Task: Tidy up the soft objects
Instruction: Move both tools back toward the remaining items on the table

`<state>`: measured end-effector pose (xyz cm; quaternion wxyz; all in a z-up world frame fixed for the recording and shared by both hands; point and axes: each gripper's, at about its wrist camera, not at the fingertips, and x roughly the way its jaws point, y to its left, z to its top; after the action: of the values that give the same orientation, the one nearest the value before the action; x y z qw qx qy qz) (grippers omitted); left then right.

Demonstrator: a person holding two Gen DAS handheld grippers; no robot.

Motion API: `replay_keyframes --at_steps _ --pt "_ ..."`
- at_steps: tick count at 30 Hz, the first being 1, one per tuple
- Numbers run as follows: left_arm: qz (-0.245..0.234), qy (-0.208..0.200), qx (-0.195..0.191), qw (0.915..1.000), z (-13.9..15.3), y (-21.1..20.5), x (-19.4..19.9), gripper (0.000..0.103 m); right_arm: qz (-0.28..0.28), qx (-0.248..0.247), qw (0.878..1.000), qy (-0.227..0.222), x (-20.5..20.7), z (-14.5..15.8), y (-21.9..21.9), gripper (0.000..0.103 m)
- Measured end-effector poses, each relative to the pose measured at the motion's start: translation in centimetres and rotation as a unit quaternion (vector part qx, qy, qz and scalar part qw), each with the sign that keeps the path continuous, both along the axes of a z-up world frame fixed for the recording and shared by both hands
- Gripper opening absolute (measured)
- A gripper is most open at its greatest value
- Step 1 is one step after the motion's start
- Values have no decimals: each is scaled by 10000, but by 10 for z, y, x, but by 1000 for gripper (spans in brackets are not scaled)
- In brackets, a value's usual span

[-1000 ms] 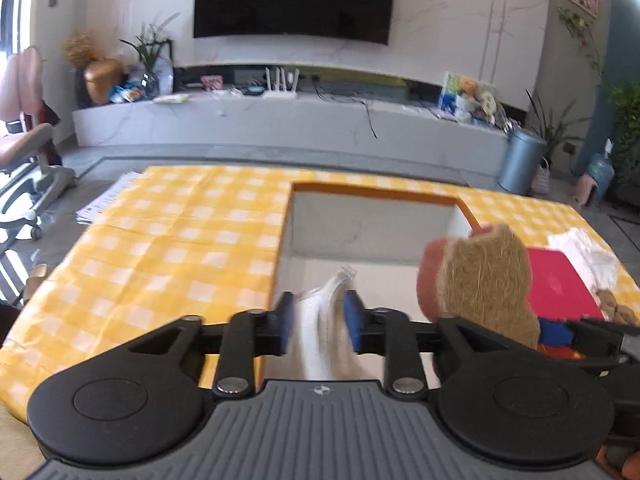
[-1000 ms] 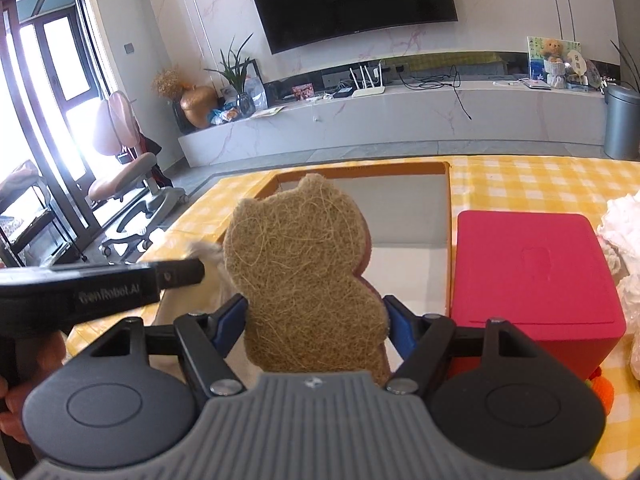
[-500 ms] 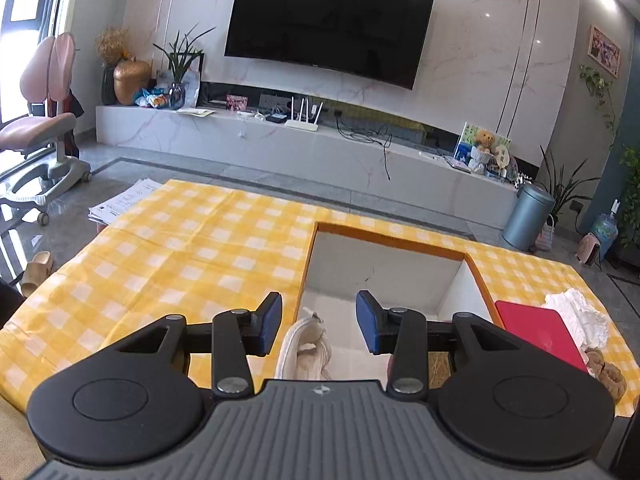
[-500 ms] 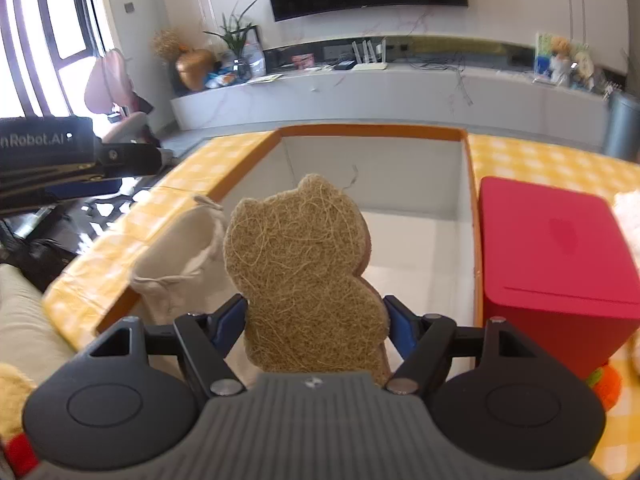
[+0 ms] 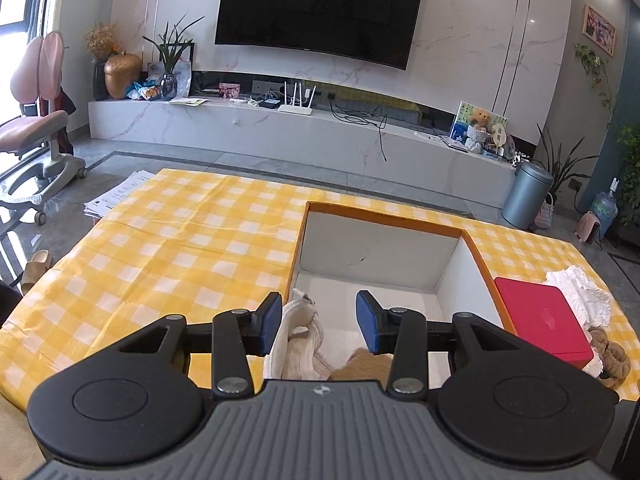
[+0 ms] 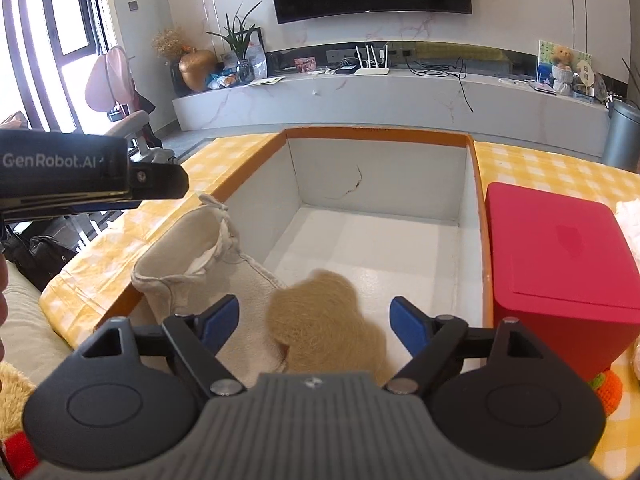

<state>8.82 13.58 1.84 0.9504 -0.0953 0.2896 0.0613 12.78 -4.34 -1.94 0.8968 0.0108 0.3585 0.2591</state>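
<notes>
Now right gripper (image 6: 314,320) just opening wide over the box (image 6: 376,136), holding nothing, brown sponge (image 6: 324,328) lying below beside the cloth bag (image 6: 188,256), left gripper (image 5: 318,326) hanging spread, empty.

Loofah pad (image 6: 324,320): blurred; lower edge hidden behind the right gripper body. Cloth bag (image 6: 192,264): base hidden behind the same body. Orange knitted item (image 6: 608,390): mostly hidden behind the red box (image 6: 560,256). White fabric (image 6: 630,210): cut by frame edge. Brown plush (image 5: 612,354): partly hidden, kind unclear.
</notes>
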Motion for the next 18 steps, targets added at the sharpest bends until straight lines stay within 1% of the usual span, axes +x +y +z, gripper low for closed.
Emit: replay_keyframes --at_steps 5,9,14,18 --pt "15 -59 -20 10000 3 0 -2 47 -16 63 10000 -63 -1 3 0 81" --pt "70 -93 -32 9999 5 0 -2 47 19 86 9997 -216 -5 14 -1 81" --pt "91 -130 64 9999 9 -7 -5 47 -7 185 9991 -383 -12 31 -11 81" --pt "33 -248 110 9996 18 -16 -11 47 -91 49 9988 -488 -14 44 -26 81"
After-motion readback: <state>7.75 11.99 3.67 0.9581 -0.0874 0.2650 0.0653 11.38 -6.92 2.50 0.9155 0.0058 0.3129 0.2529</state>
